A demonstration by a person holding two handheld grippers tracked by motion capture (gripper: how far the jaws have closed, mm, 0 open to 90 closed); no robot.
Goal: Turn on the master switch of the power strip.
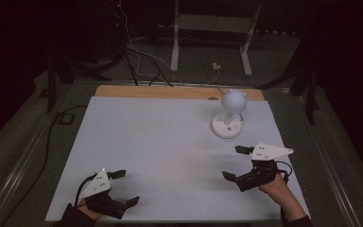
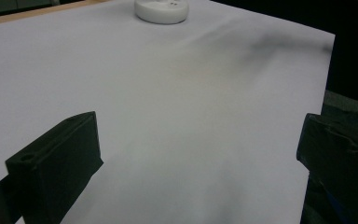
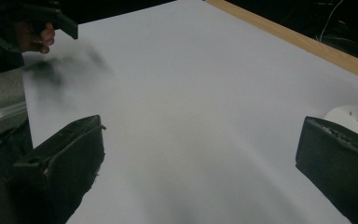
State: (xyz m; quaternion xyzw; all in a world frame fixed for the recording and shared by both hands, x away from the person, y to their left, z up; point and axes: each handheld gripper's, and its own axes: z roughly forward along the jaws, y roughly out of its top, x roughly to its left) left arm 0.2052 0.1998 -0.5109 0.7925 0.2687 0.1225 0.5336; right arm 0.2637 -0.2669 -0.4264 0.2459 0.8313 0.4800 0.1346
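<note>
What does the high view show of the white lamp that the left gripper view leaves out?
High view: the lamp's round white head on its stem above the base, both grippers, left gripper and right gripper, wide open, and floor cables. Left gripper view: its own two black jaws close up, spread wide. Both: the lamp's round base and the white table sheet.

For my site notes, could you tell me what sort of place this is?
Probably a dim lab or workshop recording station: a white-covered table, loose cables on the floor behind it, and a white stand frame.
</note>
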